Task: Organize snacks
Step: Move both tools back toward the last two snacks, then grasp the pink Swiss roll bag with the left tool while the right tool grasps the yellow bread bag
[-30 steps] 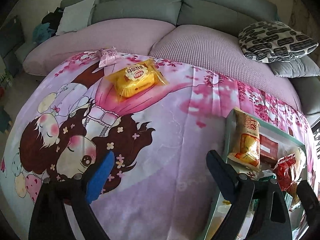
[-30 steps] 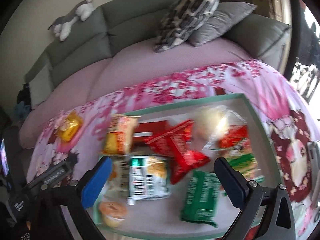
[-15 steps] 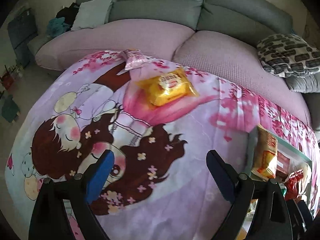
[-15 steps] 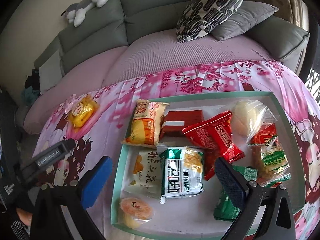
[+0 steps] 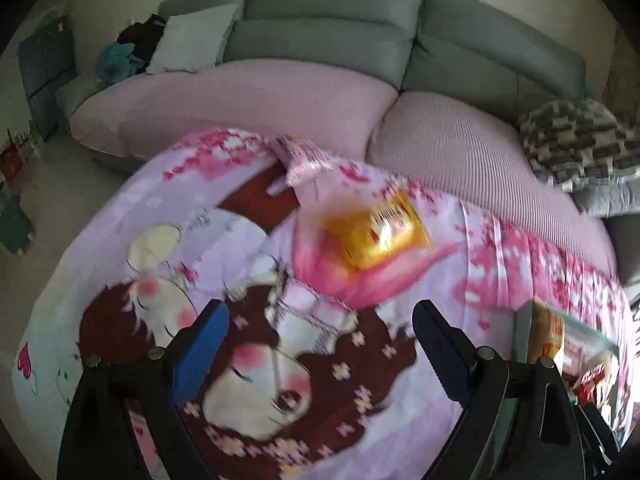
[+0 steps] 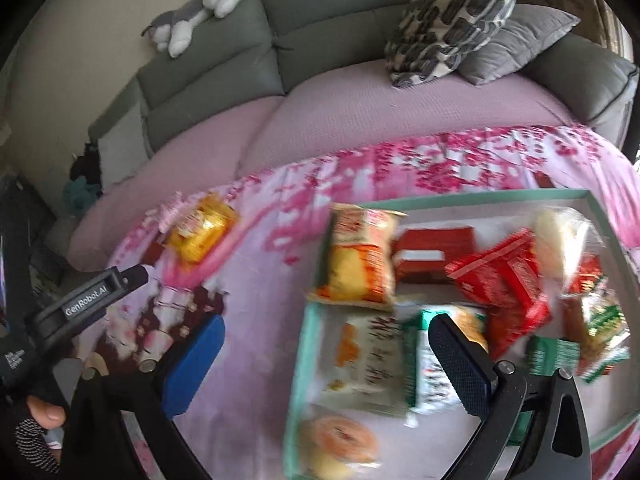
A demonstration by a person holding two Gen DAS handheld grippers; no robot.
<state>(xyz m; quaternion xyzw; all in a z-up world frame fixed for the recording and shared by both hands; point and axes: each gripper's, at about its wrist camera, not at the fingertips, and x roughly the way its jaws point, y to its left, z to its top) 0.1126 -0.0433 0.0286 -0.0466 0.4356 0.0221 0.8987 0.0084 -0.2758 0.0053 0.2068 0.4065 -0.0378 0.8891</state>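
Note:
A yellow snack packet lies on the pink cartoon blanket, ahead of my open, empty left gripper. A small pink packet lies beyond it at the blanket's far edge. Both packets show in the right wrist view, the yellow one left of the tray. The teal-rimmed tray holds several snack packets, among them an orange-and-white bag and red packets. My right gripper is open and empty, over the tray's left rim. The left gripper's body shows at left.
A grey sofa with pink seat covers runs behind the blanket. A patterned cushion and a grey cushion lie at its right end. A plush toy sits on the sofa back. The tray's edge shows at right.
My left gripper has moved left and forward, away from the tray and toward the yellow packet. My right gripper has shifted left, from over the tray's middle to its left rim.

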